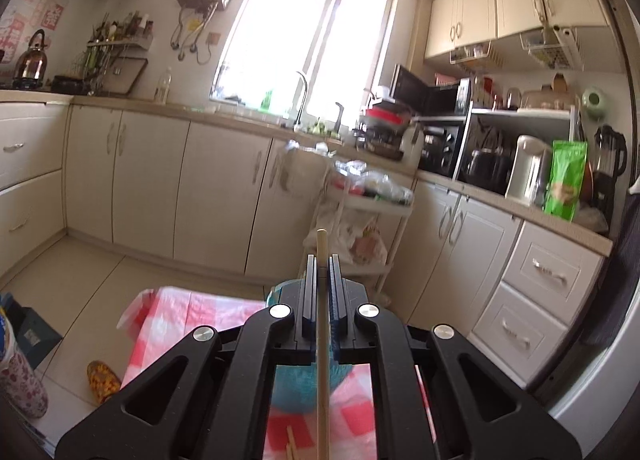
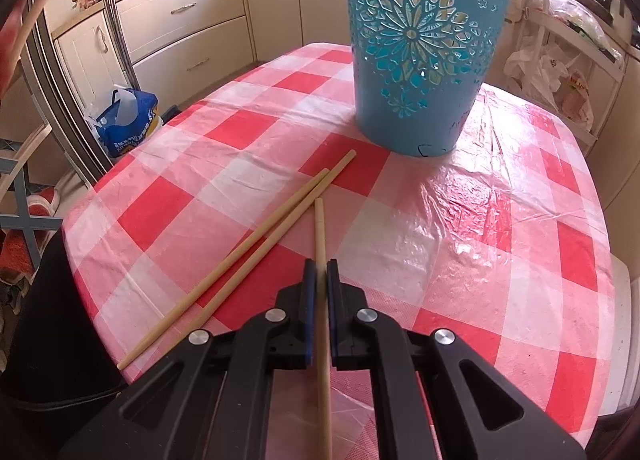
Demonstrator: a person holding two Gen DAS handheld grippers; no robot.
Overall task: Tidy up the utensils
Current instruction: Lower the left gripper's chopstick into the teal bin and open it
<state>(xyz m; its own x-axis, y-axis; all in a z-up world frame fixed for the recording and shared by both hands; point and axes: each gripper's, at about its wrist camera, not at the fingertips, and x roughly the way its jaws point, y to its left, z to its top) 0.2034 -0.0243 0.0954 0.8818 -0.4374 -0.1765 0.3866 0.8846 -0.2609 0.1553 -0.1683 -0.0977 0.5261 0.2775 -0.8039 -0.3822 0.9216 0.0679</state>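
Kitchen bench [image 2: 460, 220]: each hand-held gripper, left [image 1: 322, 260] and right [image 2: 321, 266], pinches one chopstick, two chopsticks [image 2: 256, 244] lie loose at 7 o'clock of the blue basket [image 2: 420, 60], none visibly inside yet.

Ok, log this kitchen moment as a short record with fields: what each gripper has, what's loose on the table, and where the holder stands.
left gripper: shut on a chopstick, raised above the table
right gripper: shut on a second chopstick, angled down over the tablecloth
loose on table: two chopsticks lying side by side
holder: blue cut-out basket, upright at the far end of the table
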